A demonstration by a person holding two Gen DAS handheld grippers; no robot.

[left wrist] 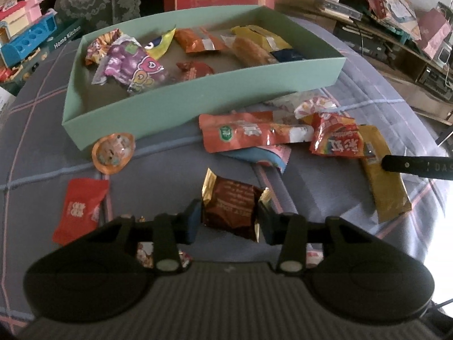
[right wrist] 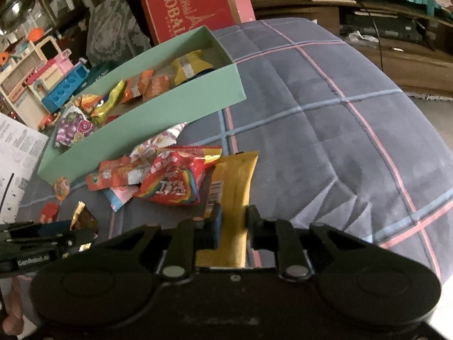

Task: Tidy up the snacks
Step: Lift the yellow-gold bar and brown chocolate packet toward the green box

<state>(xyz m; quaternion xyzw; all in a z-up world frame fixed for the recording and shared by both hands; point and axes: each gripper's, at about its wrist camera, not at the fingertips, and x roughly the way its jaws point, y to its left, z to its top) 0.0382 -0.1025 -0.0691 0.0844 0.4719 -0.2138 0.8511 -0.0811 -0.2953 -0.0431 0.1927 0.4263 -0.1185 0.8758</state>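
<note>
Left gripper (left wrist: 230, 217) jaws clamped across light, crinkly brown-and-gold foil snack packet (left wrist: 230, 210); right gripper (right wrist: 234, 228) jaws astride slippery long yellow foil sachet (right wrist: 232, 195), grip unclear.

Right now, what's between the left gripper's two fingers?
A brown-and-gold snack packet sits between the left gripper's fingers, which appear closed on its sides, as the left wrist view shows. It lies on the quilt.

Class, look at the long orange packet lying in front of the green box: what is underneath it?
Under the long orange packet a blue and pink wrapper sticks out at its lower edge, lying on the grey checked cloth. How far that wrapper runs underneath is covered.
</note>
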